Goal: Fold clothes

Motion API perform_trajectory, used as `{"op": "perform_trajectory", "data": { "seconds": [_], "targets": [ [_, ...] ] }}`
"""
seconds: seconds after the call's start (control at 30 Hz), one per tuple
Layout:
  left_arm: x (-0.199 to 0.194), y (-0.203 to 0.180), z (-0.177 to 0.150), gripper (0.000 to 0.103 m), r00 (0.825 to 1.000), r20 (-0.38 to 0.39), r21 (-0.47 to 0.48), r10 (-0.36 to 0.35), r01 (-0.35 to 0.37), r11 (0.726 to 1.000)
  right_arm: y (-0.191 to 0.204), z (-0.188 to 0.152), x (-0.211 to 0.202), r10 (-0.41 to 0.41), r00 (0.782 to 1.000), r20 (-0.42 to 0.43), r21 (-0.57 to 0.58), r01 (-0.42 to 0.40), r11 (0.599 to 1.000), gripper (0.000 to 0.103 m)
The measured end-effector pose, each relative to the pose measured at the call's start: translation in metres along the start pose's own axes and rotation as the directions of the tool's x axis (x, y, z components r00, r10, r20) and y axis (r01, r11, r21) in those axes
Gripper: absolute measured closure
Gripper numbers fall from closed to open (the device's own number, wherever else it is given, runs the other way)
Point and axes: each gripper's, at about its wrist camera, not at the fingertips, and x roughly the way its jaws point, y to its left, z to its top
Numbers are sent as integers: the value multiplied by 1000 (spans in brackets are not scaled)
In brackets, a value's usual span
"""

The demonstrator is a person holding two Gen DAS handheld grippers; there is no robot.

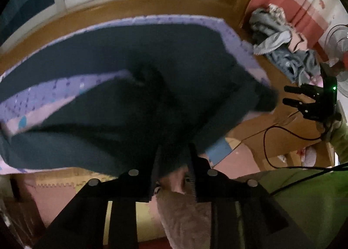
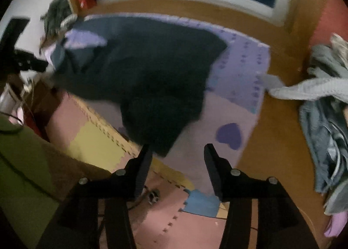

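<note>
The large dark teal cloth garment (image 2: 139, 68) lies roughly folded on the purple foam mat (image 2: 243, 70), both grippers' fingers (image 2: 211, 162) released and empty, while the heap of grey clothes (image 2: 326, 118) beside the mat waits unfolded.

Your clear passage is the bare wooden board (image 2: 280, 131) right of the dark garment (image 2: 139, 68); the clothes pile (image 2: 324, 122) blocks its far-right edge.

The right hand-held gripper (image 2: 177, 151) hangs open over a dark garment (image 2: 148, 70) on the purple mat (image 2: 245, 70).
</note>
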Motion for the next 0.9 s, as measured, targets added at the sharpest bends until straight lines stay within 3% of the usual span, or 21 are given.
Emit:
{"op": "perform_trajectory", "data": {
  "seconds": [0.17,0.27,0.37,0.43,0.5,0.67,0.8,0.9],
  "targets": [
    [-18,-10,24,72,994,65,35,-91,89,995,-36,13,-21,16,989,148,130,-35,991,50],
    [-12,-12,57,66,993,88,114,-80,70,991,-51,35,0,52,976,209,211,-97,973,50],
    [20,-16,112,66,985,81,222,-155,134,966,-60,57,29,103,969,224,287,-167,943,50],
    [56,-19,155,66,977,19,285,-212,198,938,-56,67,44,92,972,215,303,-156,940,50],
    [86,-29,188,66,975,-26,348,-222,217,912,-53,69,51,80,975,209,311,-144,940,50],
    [156,-59,271,66,970,-144,560,-194,241,793,-43,63,66,27,990,141,364,-77,928,50],
    [201,-87,306,66,962,-241,686,-128,262,679,-33,45,68,-4,997,80,401,-29,916,50],
    [222,-103,317,66,965,-254,756,-58,236,610,-27,34,68,-18,999,38,417,0,909,50]
  ]
}}
